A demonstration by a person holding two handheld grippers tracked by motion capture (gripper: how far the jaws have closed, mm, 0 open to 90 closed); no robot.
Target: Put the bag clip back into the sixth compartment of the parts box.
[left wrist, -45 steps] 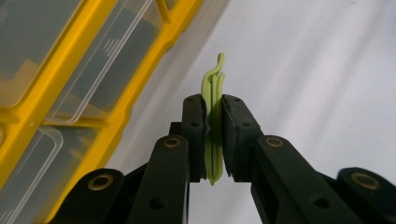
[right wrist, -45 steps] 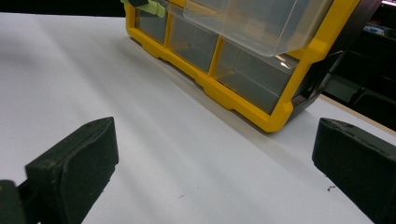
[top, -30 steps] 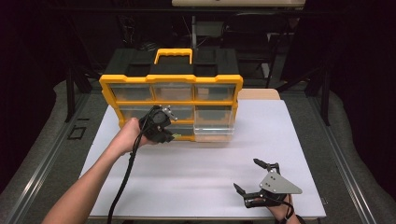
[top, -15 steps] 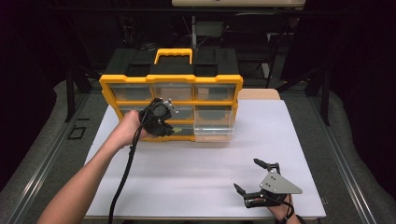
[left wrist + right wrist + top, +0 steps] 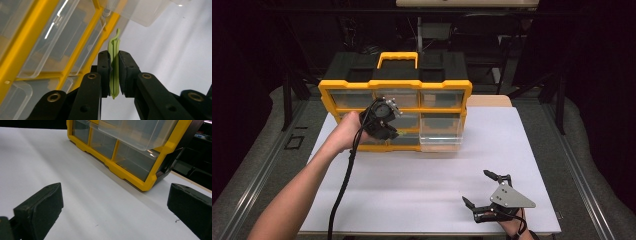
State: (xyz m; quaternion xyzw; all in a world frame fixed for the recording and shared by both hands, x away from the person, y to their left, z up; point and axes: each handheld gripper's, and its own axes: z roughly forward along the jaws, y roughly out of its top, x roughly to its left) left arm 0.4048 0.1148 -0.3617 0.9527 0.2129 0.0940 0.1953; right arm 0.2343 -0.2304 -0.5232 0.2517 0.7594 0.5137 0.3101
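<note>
A yellow and black drawer organizer (image 5: 395,86) stands upright at the back of the white table (image 5: 412,180). Its lower right clear drawer (image 5: 441,138) is pulled out. My left gripper (image 5: 391,133) hovers in front of the cabinet's middle and lower drawers, left of the open drawer. It is shut on a thin light-green clip (image 5: 114,62), which stands upright between the pads (image 5: 105,72). My right gripper (image 5: 484,192) rests near the table's front right edge, jaws wide apart and empty. From it I see the cabinet (image 5: 130,152) and the open drawer (image 5: 140,132).
Bare white tabletop lies between the cabinet and the right gripper. A wooden board (image 5: 489,100) shows behind the cabinet's right side. Dark floor and metal frame rails (image 5: 579,165) surround the table. The left gripper's black cable (image 5: 343,185) trails to the front edge.
The left gripper has edged slightly up and closer to the cabinet front, still holding the green clip. The right gripper has stayed put.
</note>
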